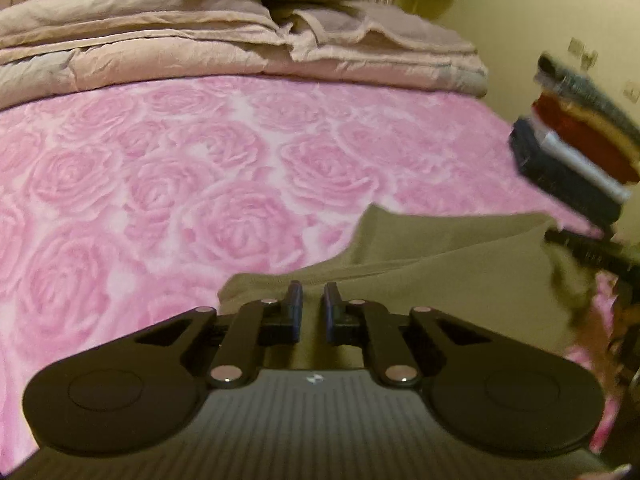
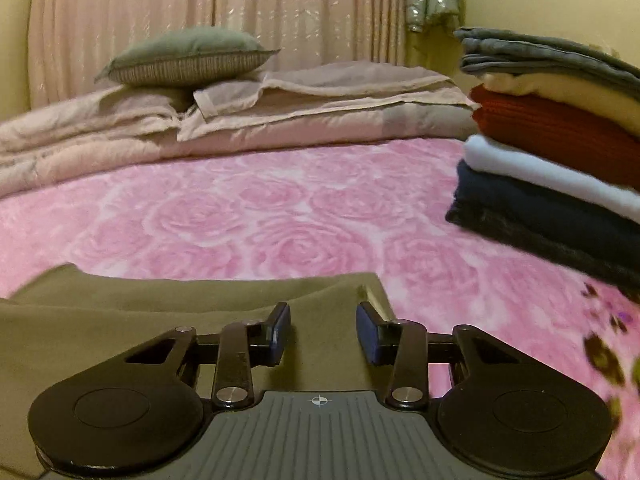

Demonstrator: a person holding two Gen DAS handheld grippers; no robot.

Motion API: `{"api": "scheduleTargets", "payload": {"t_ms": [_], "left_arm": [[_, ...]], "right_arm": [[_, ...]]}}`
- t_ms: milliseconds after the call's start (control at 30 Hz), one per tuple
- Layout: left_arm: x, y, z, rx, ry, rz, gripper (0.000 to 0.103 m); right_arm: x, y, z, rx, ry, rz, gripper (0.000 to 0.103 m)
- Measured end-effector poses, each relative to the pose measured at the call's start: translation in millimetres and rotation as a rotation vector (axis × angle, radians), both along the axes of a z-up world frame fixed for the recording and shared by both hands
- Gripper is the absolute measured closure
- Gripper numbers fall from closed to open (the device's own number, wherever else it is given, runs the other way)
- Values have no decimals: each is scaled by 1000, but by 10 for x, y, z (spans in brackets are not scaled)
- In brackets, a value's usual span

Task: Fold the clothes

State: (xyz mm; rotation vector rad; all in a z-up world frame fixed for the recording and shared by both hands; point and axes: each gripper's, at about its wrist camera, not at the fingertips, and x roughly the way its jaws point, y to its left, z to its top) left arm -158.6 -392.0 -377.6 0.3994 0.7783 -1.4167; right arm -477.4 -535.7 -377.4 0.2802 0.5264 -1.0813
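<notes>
An olive garment (image 1: 440,276) is spread on the bed, over a pink rose-patterned blanket (image 1: 160,184). The left hand-held gripper (image 1: 313,306) is held low over the garment's near part, its blue-padded fingers (image 1: 295,308) set to a narrow gap; no cloth can be made out between them, though the view there is poor. The right hand-held gripper (image 2: 323,332) is seen just above the same garment (image 2: 160,312) near its right edge, jaws spread wide with nothing between them. A stack of folded clothes (image 2: 560,152) is seen to the right, apart from the garment. A folded beige duvet (image 2: 240,128) and a green pillow (image 2: 184,56) lie beyond.
</notes>
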Motion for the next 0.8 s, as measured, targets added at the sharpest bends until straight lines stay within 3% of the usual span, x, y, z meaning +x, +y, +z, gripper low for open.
{"api": "scheduleTargets", "payload": {"t_ms": [100, 167, 333, 433, 633, 700, 800], "left_arm": [[50, -110, -180, 4, -16, 31, 98], [90, -118, -187, 4, -9, 63, 100], [119, 57, 28, -12, 24, 97, 100], [-62, 376, 175, -27, 36, 38, 100], [-439, 889, -96, 76, -14, -31, 99], [-381, 1060, -108, 52, 26, 11, 100], [-388, 1149, 18, 73, 11, 41, 100]], "right_arm": [[12, -169, -238, 14, 74, -14, 62], [-115, -264, -223, 72, 4, -36, 61], [-364, -93, 103, 41, -54, -130, 61], [-395, 252, 237, 54, -90, -22, 61], [-375, 422, 47, 111, -3, 38, 62], [-367, 477, -19, 129, 27, 57, 62], [-333, 540, 26, 140, 84, 42, 62]]}}
